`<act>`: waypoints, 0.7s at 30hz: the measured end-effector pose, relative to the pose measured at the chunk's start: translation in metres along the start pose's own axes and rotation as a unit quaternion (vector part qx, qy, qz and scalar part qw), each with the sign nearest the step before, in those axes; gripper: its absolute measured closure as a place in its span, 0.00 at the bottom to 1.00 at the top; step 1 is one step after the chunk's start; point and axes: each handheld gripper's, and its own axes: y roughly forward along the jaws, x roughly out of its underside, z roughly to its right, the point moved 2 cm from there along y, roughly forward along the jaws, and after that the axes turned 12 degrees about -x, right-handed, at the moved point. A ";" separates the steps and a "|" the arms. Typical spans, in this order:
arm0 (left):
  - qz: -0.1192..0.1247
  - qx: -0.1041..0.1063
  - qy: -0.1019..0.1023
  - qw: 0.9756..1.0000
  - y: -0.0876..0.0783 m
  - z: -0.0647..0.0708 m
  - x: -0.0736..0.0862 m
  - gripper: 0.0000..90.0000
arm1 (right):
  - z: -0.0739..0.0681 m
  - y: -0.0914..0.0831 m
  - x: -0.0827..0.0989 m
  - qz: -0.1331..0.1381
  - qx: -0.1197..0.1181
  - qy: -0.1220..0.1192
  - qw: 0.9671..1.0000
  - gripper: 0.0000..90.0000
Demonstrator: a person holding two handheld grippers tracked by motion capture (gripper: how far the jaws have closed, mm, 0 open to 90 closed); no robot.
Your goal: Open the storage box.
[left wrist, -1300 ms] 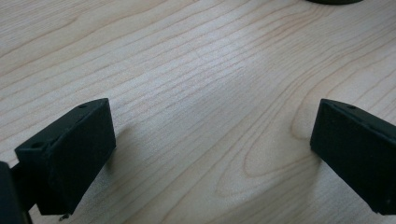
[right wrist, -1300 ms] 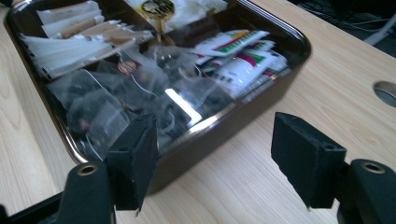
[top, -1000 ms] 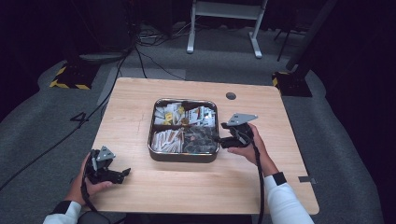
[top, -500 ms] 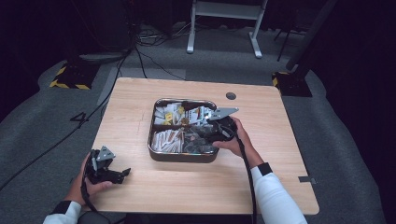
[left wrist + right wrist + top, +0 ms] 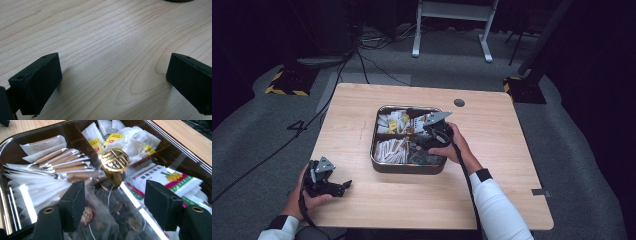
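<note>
In the high view, the right gripper (image 5: pixel 419 131) had moved from the tray's right edge inward, and now it hung over the middle of the tray (image 5: pixel 379 122), near the gold knob (image 5: pixel 411 131) on its clear lid. The left gripper (image 5: pixel 343 185) was resting on the table (image 5: pixel 362 100) at the near left corner, in the same place as a second ago.

In the left gripper view, the jaws stood wide apart over bare wood, with nothing between them.

In the right gripper view, the jaws were open quite wide (a little narrower than a moment before) and held nothing. The knob (image 5: pixel 114 161) stood just ahead of them, upright at the centre of the lid, with sachets (image 5: pixel 62 163) and tea bags (image 5: pixel 135 137) below the glass. I judge the hand was lining up to grasp the knob and lift the lid; the grip was not yet made.
</note>
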 end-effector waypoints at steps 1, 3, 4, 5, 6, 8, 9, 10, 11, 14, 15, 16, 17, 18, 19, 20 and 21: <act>0.000 0.000 0.000 1.000 0.000 0.000 0.000 0.00 | -0.001 0.004 -0.003 0.000 -0.002 -0.004 1.000 0.38; 0.000 0.000 0.000 1.000 0.000 0.000 0.000 0.00 | -0.001 0.007 -0.004 -0.004 -0.002 -0.005 1.000 0.38; 0.000 0.000 0.000 1.000 0.000 0.000 0.000 0.00 | -0.001 0.010 -0.004 -0.009 -0.003 -0.007 1.000 0.38; 0.000 0.001 0.000 1.000 0.000 0.000 0.000 0.00 | -0.001 0.013 -0.004 -0.013 -0.005 -0.007 1.000 0.38; 0.001 0.001 0.001 1.000 0.000 0.000 0.000 0.00 | -0.001 0.016 -0.005 -0.018 -0.008 -0.005 1.000 0.38; 0.000 0.001 0.000 1.000 0.000 0.000 0.000 0.00 | -0.001 0.019 -0.006 -0.022 -0.009 -0.003 1.000 0.38; 0.000 0.001 0.001 1.000 0.000 0.000 0.000 0.00 | 0.001 0.022 -0.007 -0.024 -0.009 0.000 1.000 0.38; 0.000 0.001 0.001 1.000 0.000 0.000 0.000 0.00 | 0.002 0.023 -0.008 -0.025 -0.008 0.000 1.000 0.38; 0.000 0.001 0.001 1.000 0.000 0.000 0.000 0.00 | 0.002 0.024 -0.009 -0.025 -0.009 0.005 1.000 0.38; 0.000 0.001 0.001 1.000 0.000 0.000 0.000 0.00 | 0.003 0.026 -0.010 -0.026 -0.013 0.004 1.000 0.38; 0.000 0.002 0.001 1.000 0.000 0.000 0.000 0.00 | 0.004 0.028 -0.011 -0.025 -0.017 0.008 1.000 0.37; 0.000 0.002 0.001 1.000 0.000 0.000 0.000 0.00 | 0.004 0.030 -0.011 -0.024 -0.019 0.010 0.999 0.37; 0.000 0.002 0.001 1.000 0.000 0.000 0.000 0.00 | 0.004 0.030 -0.011 -0.024 -0.019 0.010 0.999 0.37; 0.000 0.002 0.001 1.000 0.000 0.000 0.000 0.00 | 0.005 0.032 -0.013 -0.023 -0.024 0.016 0.999 0.37; 0.000 0.002 0.001 1.000 0.000 0.000 0.000 0.00 | 0.005 0.032 -0.013 -0.022 -0.025 0.017 0.999 0.37; 0.000 0.002 0.001 1.000 0.000 0.000 0.000 0.00 | 0.005 0.032 -0.013 -0.022 -0.025 0.017 0.999 0.37; 0.000 0.002 0.001 1.000 0.000 0.000 0.000 0.00 | 0.005 0.033 -0.014 -0.022 -0.025 0.013 0.999 0.37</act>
